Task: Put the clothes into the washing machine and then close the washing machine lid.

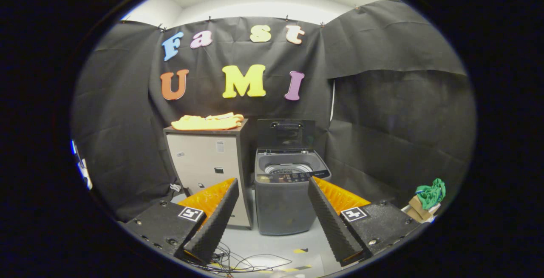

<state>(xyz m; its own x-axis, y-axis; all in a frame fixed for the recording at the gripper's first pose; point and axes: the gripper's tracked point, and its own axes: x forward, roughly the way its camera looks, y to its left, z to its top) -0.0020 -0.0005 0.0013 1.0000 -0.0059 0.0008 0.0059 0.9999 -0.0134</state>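
Observation:
A yellow and orange garment [208, 121] lies folded on top of a small cabinet [206, 165], beyond my left finger. Right of the cabinet stands a dark grey top-loading washing machine [282, 205], its lid [285, 133] raised upright at the back and the drum [289, 168] showing. My gripper [272, 203] is open and holds nothing, well short of both; the washer's front shows between the two fingers.
A green cloth [431, 193] sits on some cardboard pieces [418, 210] beyond my right finger. Cables [238, 263] trail over the pale floor below the fingers. Black cloth walls close in the booth behind and on both sides.

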